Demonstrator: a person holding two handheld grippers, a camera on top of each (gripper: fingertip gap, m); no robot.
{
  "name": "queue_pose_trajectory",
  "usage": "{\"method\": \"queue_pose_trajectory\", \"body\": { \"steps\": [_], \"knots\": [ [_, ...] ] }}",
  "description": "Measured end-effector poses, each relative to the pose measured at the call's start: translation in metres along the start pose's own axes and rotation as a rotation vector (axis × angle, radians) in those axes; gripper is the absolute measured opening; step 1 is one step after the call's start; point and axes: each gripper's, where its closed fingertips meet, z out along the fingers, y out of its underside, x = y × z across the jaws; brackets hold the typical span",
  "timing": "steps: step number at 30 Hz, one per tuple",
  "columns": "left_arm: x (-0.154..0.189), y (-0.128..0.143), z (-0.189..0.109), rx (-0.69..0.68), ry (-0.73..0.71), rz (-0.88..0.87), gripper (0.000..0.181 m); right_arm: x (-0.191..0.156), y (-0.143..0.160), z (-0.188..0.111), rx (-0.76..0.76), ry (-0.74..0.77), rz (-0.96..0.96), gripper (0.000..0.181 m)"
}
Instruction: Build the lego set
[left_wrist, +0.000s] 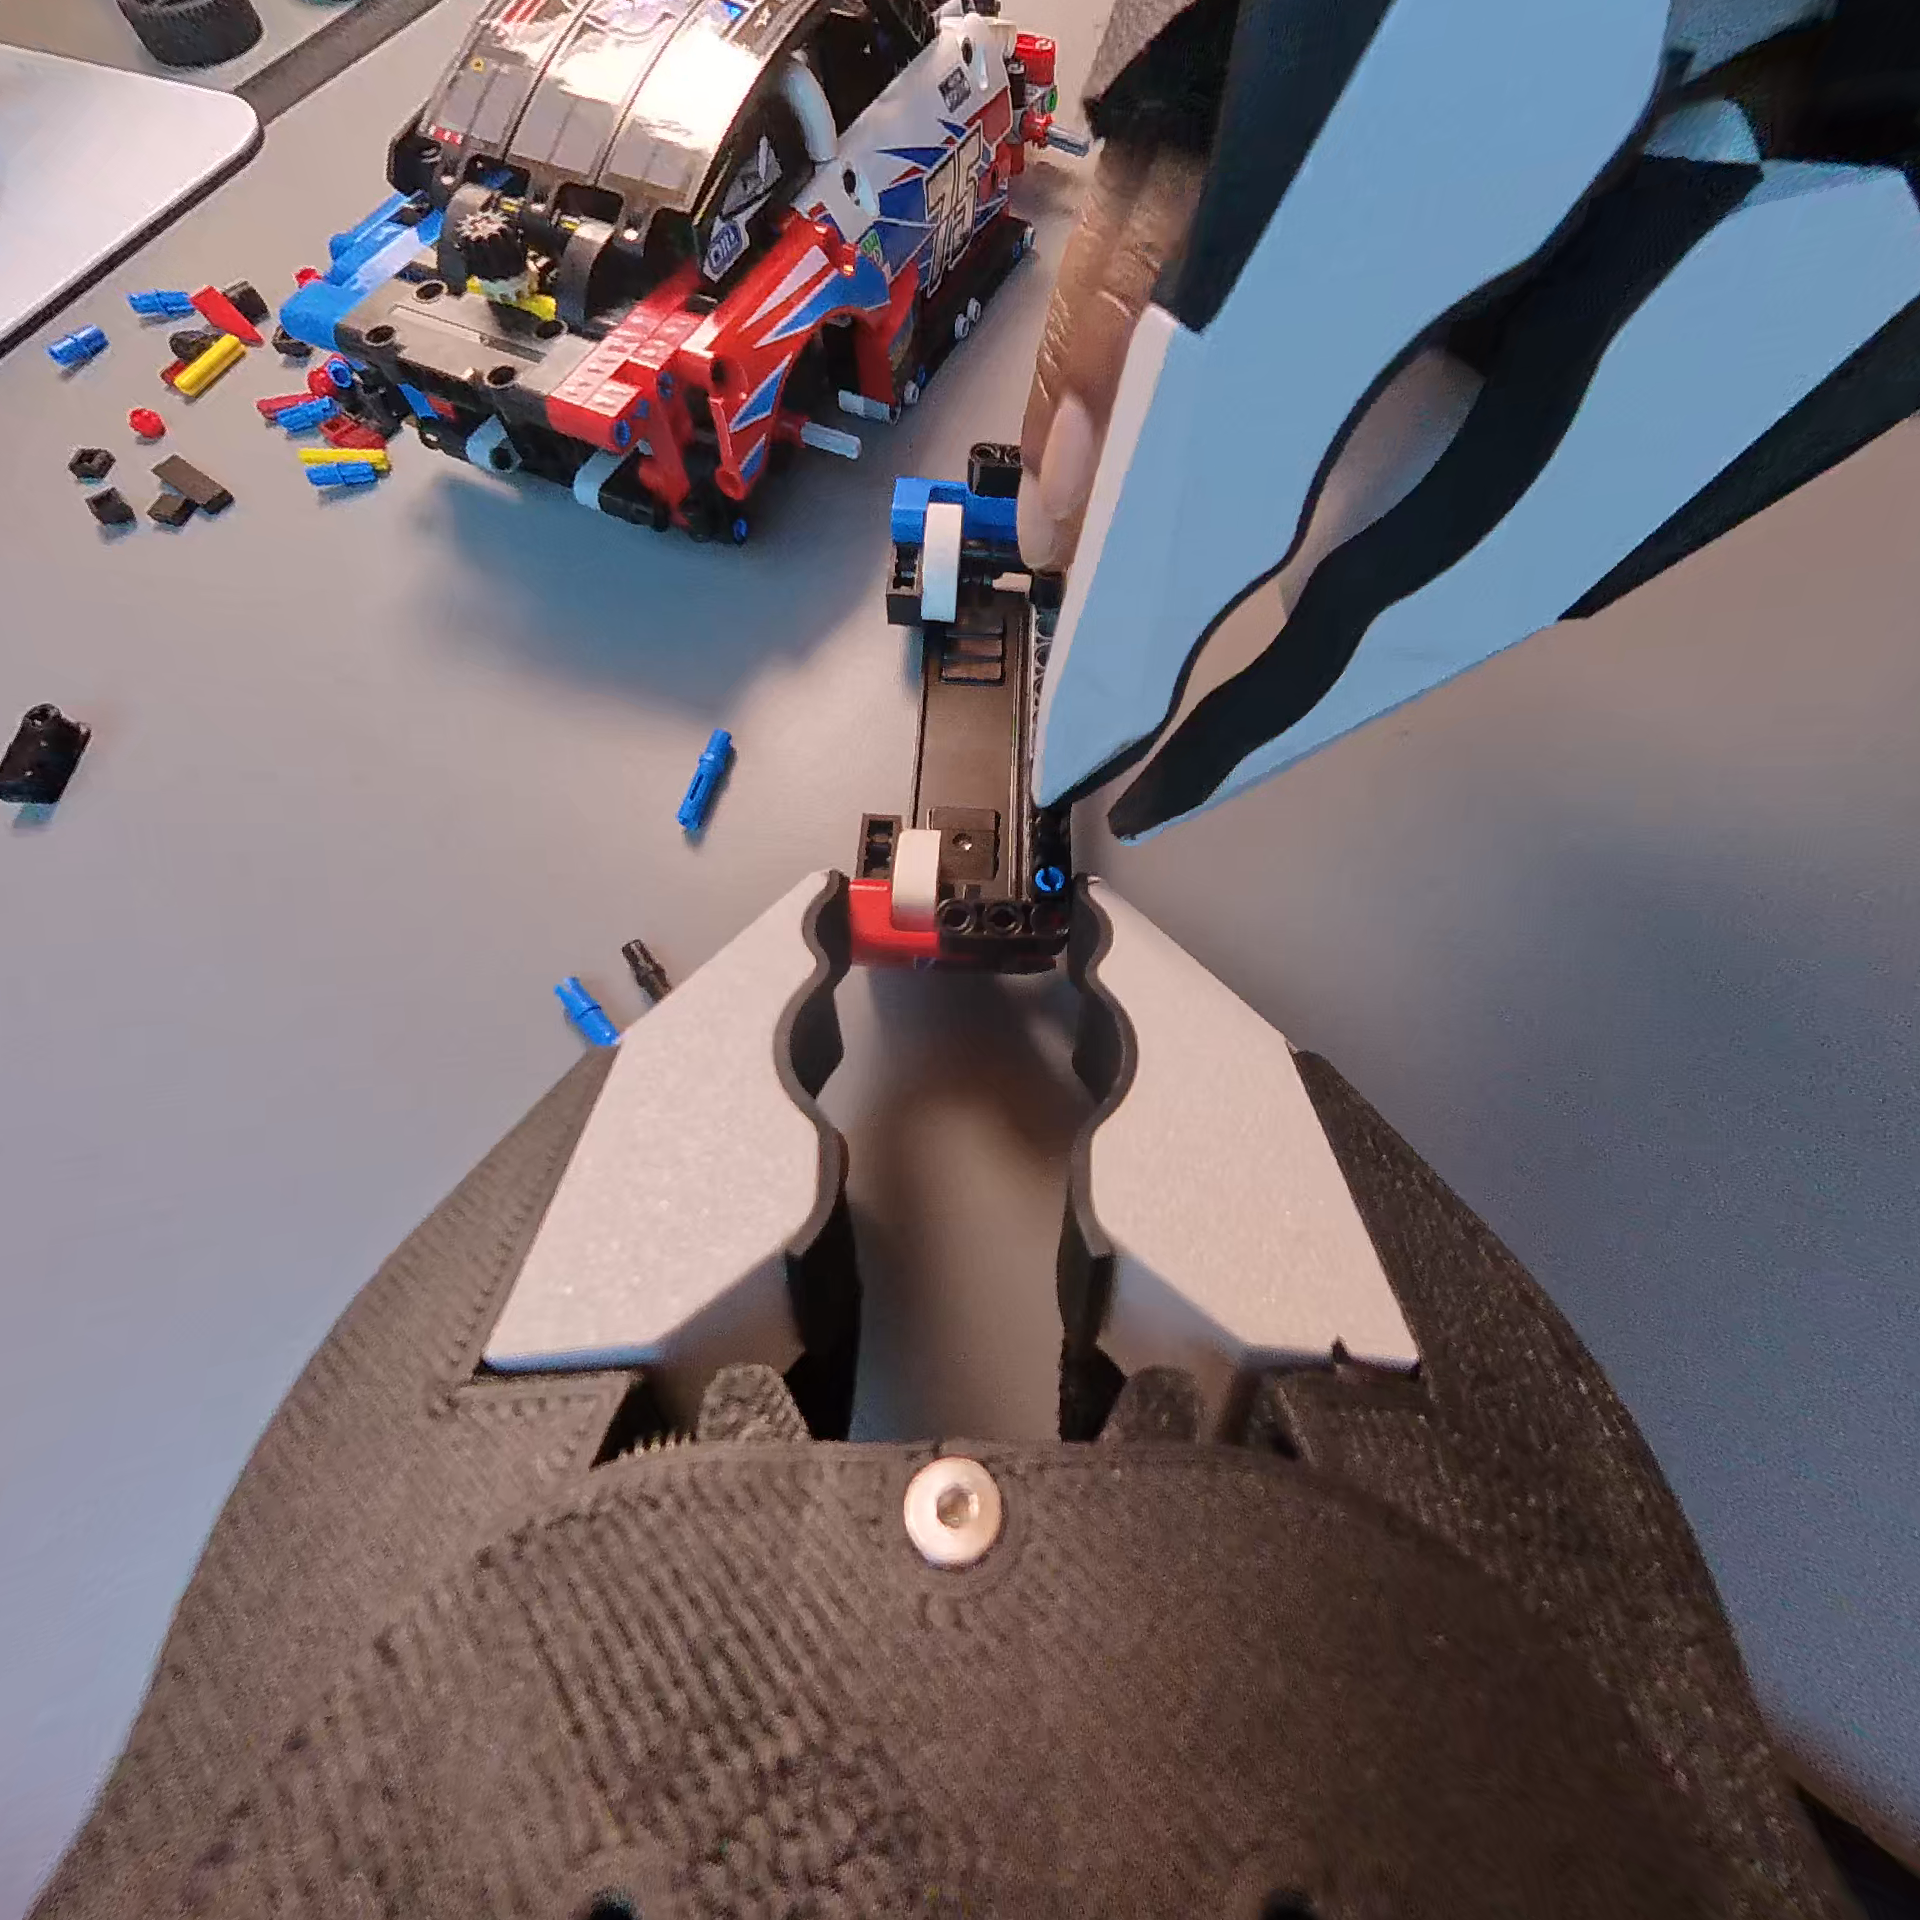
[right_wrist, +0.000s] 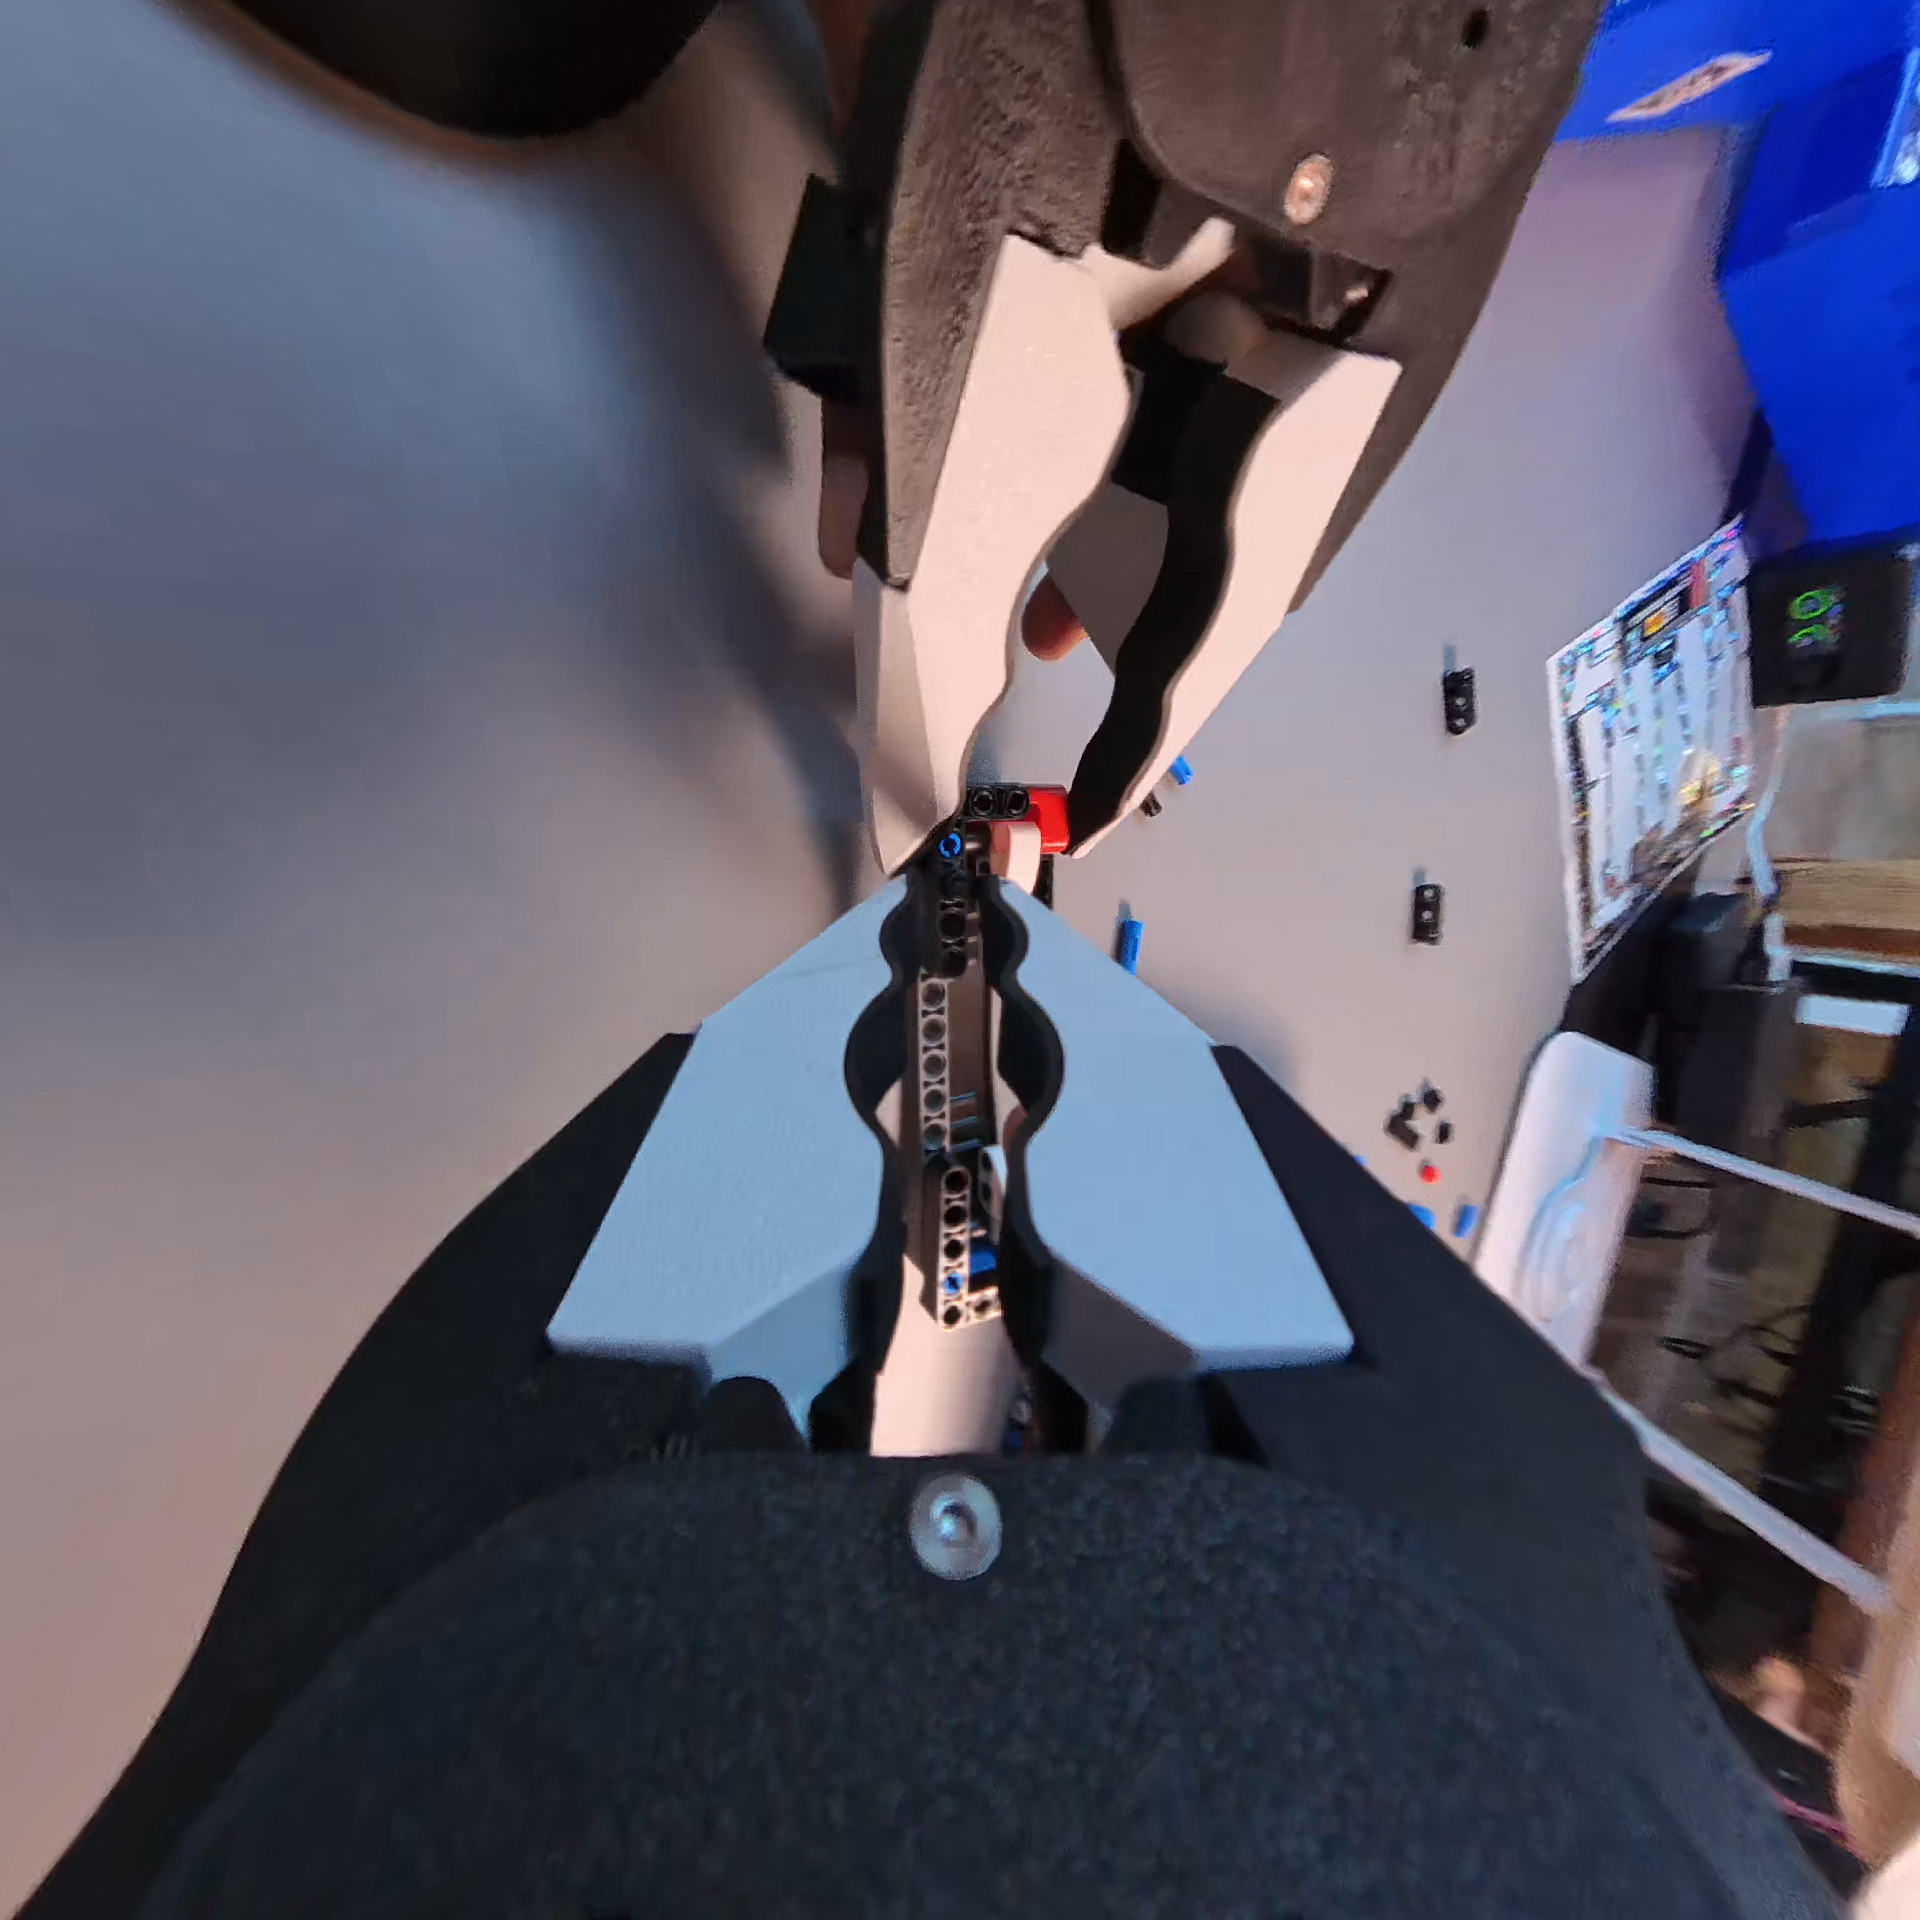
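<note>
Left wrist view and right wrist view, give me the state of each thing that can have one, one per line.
Left hand-held gripper: shut on the long black sub-assembly's red end.
Right hand-held gripper: shut on the sub-assembly's side beam.
Long black sub-assembly: held by both.
Lego race car: part-built, wheels missing.
Loose pins: scattered on table.

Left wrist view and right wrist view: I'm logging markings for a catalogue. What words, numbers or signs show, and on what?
Writing is not copied here, only what bears it.
Red, white and blue lego race car: number and stickers on its side panel.
Printed colourful sheet: too blurred.
Black display with green digits: blurred.
Long black lego frame: none.
</note>
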Motion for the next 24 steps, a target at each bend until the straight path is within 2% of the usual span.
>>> {"method": "queue_pose_trajectory", "body": {
  "steps": [1,10,14,17,21,24],
  "knots": [
    [0.0,-0.0001,0.0001,-0.001,0.001,-0.003,0.04,0.0001,0.0009,0.0007,-0.018,0.02,-0.048,0.007],
    [0.0002,0.001,0.0008,-0.017,-0.015,0.006,0.04,-0.0018,0.0028,0.0065,-0.063,0.151,-0.203,0.004],
    [0.0003,0.0019,0.0008,-0.023,-0.032,0.045,0.04,-0.0032,0.0019,0.0075,-0.053,0.166,-0.189,0.004],
    [-0.001,0.0013,0.0005,-0.015,-0.028,0.035,0.04,-0.0016,0.0015,0.0072,-0.026,0.169,-0.094,0.007],
    [-0.0024,0.0005,0.0003,-0.006,-0.014,0.002,0.041,0.0012,0.0021,0.0066,-0.037,0.247,-0.146,0.007],
    [-0.0039,-0.0001,-0.0003,0.007,0.011,-0.037,0.041,0.0006,0.0026,0.0071,-0.017,0.314,-0.183,0.014]
  ]
}}
